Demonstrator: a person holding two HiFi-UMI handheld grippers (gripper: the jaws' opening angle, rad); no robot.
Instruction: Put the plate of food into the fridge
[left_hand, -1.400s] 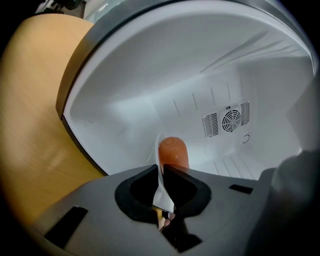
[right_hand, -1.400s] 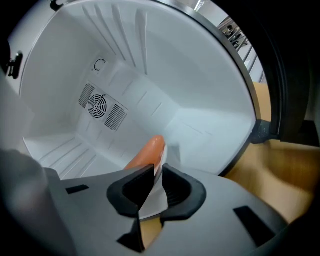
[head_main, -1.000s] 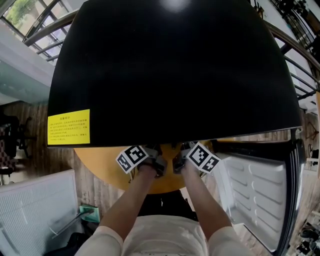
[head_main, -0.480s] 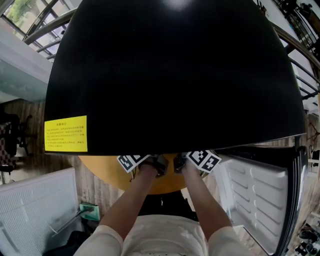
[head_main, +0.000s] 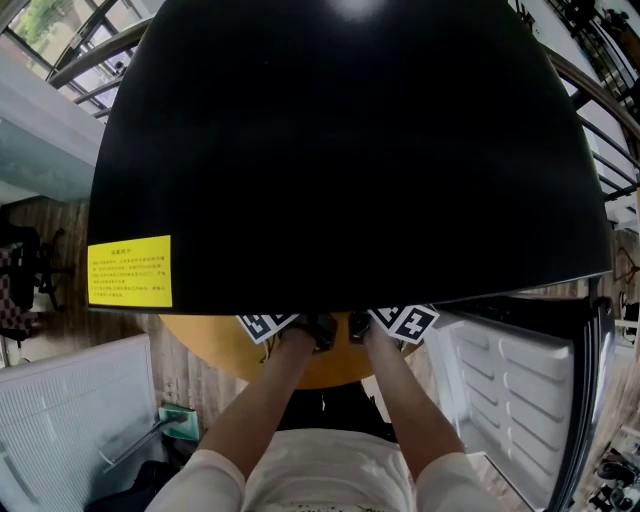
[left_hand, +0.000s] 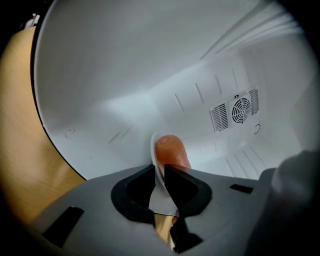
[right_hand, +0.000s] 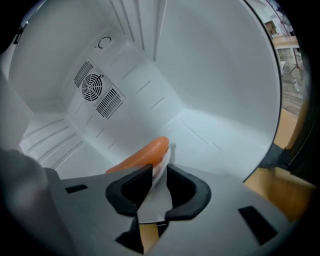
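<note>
A white plate (left_hand: 159, 197) carrying an orange piece of food (left_hand: 171, 150) is held inside the white fridge compartment (left_hand: 125, 75). My left gripper (left_hand: 159, 172) has the plate's rim between its pads, and its jaws are opening. From the other side my right gripper (right_hand: 159, 172) is shut on the same plate (right_hand: 152, 200), with the food (right_hand: 140, 156) just beyond its jaws. In the head view the black fridge top (head_main: 350, 150) hides the jaws. Only the left marker cube (head_main: 265, 323) and right marker cube (head_main: 405, 320) peek out.
A fan vent (left_hand: 241, 107) sits on the fridge's back wall. The fridge door (head_main: 510, 390) hangs open at the right. A round wooden table (head_main: 210, 335) lies below the fridge, a yellow label (head_main: 130, 270) is on its top, and a white panel (head_main: 70, 410) stands at lower left.
Both grippers have moved forward into the fridge. Their marker cubes are now largely hidden under the edge of the black top.
</note>
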